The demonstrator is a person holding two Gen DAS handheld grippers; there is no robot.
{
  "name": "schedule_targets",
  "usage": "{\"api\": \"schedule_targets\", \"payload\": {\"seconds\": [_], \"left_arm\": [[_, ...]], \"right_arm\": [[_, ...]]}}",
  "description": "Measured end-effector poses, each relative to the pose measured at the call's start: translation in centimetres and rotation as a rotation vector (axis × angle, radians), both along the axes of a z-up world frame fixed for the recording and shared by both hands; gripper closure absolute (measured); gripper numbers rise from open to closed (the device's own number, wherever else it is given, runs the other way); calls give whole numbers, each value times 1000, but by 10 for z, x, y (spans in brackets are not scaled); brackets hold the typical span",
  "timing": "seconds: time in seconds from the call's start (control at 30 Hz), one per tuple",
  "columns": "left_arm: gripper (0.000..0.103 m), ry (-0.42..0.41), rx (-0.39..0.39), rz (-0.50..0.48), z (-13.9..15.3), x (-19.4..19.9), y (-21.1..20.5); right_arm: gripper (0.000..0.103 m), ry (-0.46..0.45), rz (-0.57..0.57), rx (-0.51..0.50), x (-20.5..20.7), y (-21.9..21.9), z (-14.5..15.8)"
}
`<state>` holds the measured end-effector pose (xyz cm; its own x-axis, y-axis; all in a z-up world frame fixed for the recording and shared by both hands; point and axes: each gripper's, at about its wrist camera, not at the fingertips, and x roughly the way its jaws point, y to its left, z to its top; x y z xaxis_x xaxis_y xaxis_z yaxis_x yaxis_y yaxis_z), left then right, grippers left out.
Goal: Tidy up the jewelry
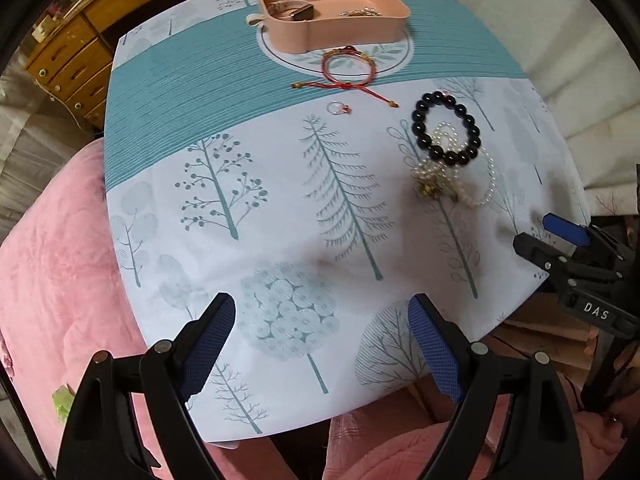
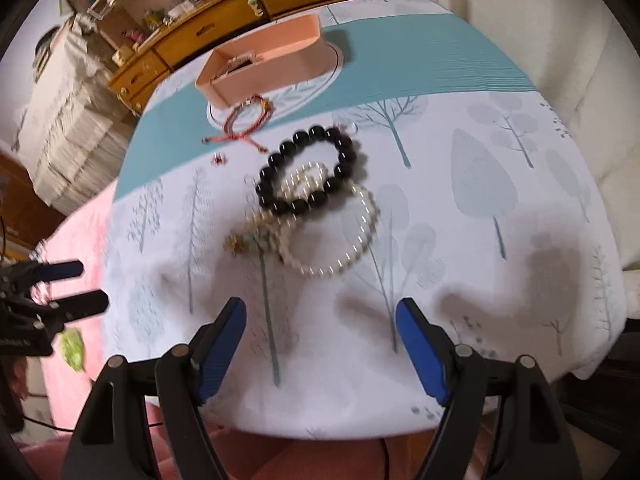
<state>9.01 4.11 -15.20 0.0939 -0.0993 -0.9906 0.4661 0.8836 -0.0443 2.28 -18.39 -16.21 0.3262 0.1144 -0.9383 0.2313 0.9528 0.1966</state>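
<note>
A pink tray [image 1: 352, 30] stands at the far side of the table and holds a watch [image 1: 290, 10] and a small chain [image 1: 360, 12]; it also shows in the right wrist view [image 2: 272, 76]. A red cord bracelet [image 1: 348, 70] [image 2: 248, 118], a small ring [image 1: 338, 108] [image 2: 219, 158], a black bead bracelet [image 1: 446, 128] [image 2: 308, 170] and a pearl bracelet [image 1: 460, 178] [image 2: 332, 232] lie on the cloth. My left gripper [image 1: 320, 340] is open and empty over the near edge. My right gripper [image 2: 320, 340] is open and empty, short of the pearls; it also shows in the left wrist view [image 1: 538, 234].
The table has a tree-print cloth [image 1: 280, 208] with a teal band. A pink blanket [image 1: 56, 280] lies to the left. Wooden drawers [image 1: 80, 52] stand behind. My left gripper shows at the left edge of the right wrist view [image 2: 80, 286].
</note>
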Motion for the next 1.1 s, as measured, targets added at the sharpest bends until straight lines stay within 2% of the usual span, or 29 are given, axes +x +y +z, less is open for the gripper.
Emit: {"api": "schedule_targets", "payload": {"seconds": [0.17,0.27,0.4,0.47,0.57,0.63,0.67,0.73,0.9,1.0,1.1], "left_arm": [[16,-20,1,-39,-2,-10,-5],[16,-43,7,-48,-3,-12,-7],[16,-85,-4,-47,-3,-13,-7],[16,-95,-8,-29,-4,-10,-7],[16,-82,-44,-2,-9,-2,-8],[16,-80,-73,8,-13,4,-13],[16,-86,-80,12,-15,7,-16],[16,-108,-103,16,-19,12,-25],[16,-108,-93,68,-40,23,-48],[16,-82,-129,111,-52,26,-56],[22,-79,-150,143,-60,28,-64]], "right_arm": [[25,26,41,-19,-4,3,1],[25,0,70,-7,5,2,3],[25,-20,186,6,22,10,-2],[25,-22,288,-53,29,20,-6],[26,-67,452,-174,31,36,-8],[26,-75,534,-219,28,41,-13],[28,-69,584,-234,26,43,-17],[40,-56,659,-257,24,44,-22],[48,-86,755,-306,23,38,-25],[57,-109,791,-278,26,30,-25],[69,-117,825,-250,31,28,-27]]}}
